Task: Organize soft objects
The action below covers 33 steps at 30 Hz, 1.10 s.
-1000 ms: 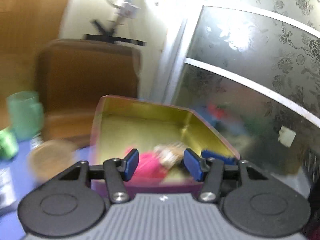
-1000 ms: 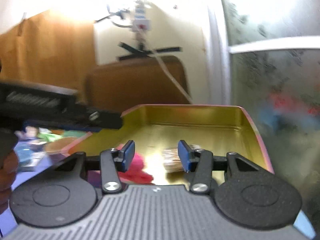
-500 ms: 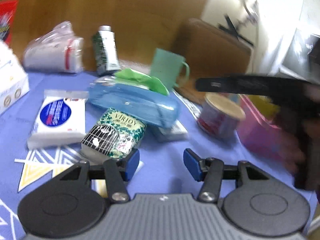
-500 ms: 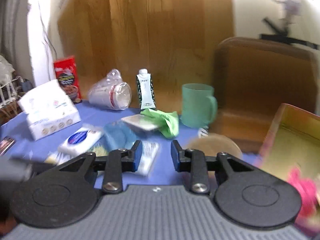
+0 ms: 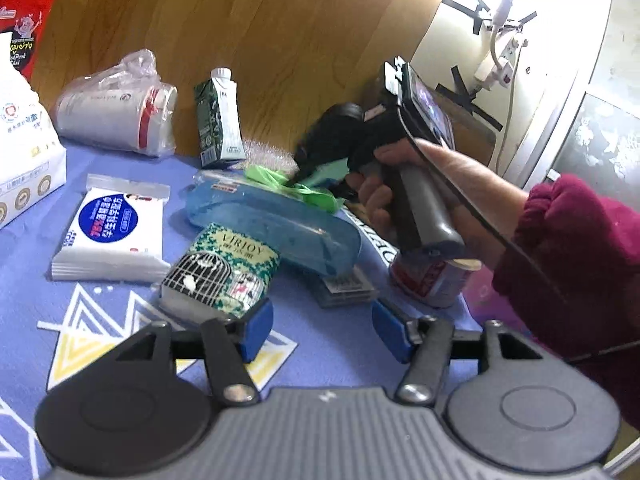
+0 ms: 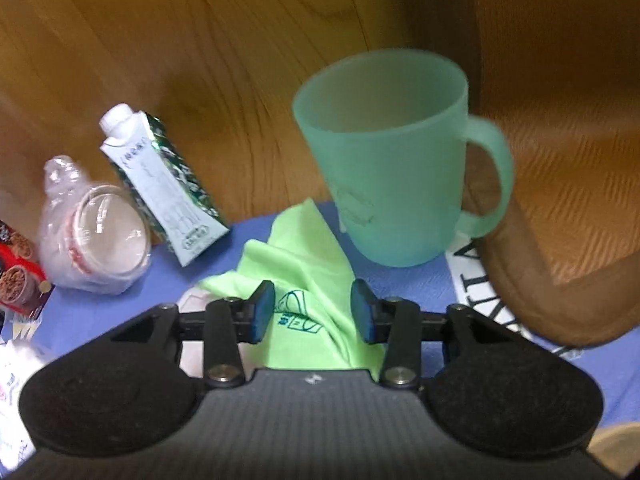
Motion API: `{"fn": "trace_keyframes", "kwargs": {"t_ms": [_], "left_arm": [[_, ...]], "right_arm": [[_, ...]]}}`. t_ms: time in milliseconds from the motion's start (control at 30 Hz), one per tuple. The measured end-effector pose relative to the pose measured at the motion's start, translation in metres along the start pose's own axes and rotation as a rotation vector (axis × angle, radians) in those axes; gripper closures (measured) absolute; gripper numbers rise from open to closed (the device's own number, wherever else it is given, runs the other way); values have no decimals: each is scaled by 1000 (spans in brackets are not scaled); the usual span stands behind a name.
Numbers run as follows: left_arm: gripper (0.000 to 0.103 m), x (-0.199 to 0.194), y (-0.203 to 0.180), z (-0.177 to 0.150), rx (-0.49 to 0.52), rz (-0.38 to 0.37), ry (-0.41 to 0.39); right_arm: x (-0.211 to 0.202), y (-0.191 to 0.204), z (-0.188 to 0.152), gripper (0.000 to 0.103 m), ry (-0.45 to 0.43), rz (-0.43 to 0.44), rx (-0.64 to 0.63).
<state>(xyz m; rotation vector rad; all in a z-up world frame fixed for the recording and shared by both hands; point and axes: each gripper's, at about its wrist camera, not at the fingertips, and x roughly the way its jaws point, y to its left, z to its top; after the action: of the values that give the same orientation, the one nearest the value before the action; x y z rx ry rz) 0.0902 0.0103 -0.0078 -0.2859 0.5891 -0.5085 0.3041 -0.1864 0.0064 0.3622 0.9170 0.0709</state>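
A light green cloth [image 6: 304, 268] lies crumpled on the blue table mat in front of a green mug [image 6: 392, 160]. My right gripper [image 6: 314, 314] is open, its blue pads on either side of the cloth, just above it. In the left wrist view the same cloth [image 5: 288, 184] lies on a blue pouch [image 5: 276, 224], with the hand-held right gripper [image 5: 396, 148] over it. My left gripper [image 5: 322, 330] is open and empty above the mat, near a green tissue pack [image 5: 224, 272].
A wet-wipes pack [image 5: 112, 232], a milk carton [image 5: 218, 120], wrapped paper cups [image 5: 116, 112], a white tissue bag [image 5: 20, 152] and a red tin [image 5: 428, 280] crowd the mat. A brown chair [image 6: 560, 220] stands right of the mug.
Both grippers have swung left from the pink and gold box to the cluttered mat. The right gripper has come down close over the green cloth.
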Motion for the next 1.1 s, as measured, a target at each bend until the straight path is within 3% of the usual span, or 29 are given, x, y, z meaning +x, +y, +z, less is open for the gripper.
{"fn": "trace_keyframes", "kwargs": {"t_ms": [33,233,367,433,567,733,833,933,1033,1067,1100], "left_arm": [[46,-1,0,0,-4,-2,-4],[46,-8,7,2,-40,-6,-51],[46,-15,12,4,-70,-8,-94],[46,-14,12,4,-68,-15,-91],[46,-11,3,2,-41,-78,-52],[46,4,-32,-8,42,-225,92],[46,10,-50,-18,62,-254,161],[45,11,-65,-29,83,-263,203],[43,14,-78,-32,120,-229,220],[45,17,-81,-34,124,-222,235],[55,21,-84,-36,126,-223,254]], "right_arm": [[-3,0,-2,95,0,3,-15],[-76,12,-15,95,-180,126,-97],[-145,5,-59,95,-278,218,-234],[-169,-7,-90,95,-298,202,-296],[-194,-40,-163,95,-282,149,-425],[-195,-69,-243,94,-206,110,-537],[-197,-74,-269,86,-231,97,-536],[-202,-78,-280,52,-276,88,-527],[-201,-84,-281,50,-272,102,-525],[-200,-87,-281,51,-269,113,-520],[-199,-88,-282,51,-265,124,-517]]}}
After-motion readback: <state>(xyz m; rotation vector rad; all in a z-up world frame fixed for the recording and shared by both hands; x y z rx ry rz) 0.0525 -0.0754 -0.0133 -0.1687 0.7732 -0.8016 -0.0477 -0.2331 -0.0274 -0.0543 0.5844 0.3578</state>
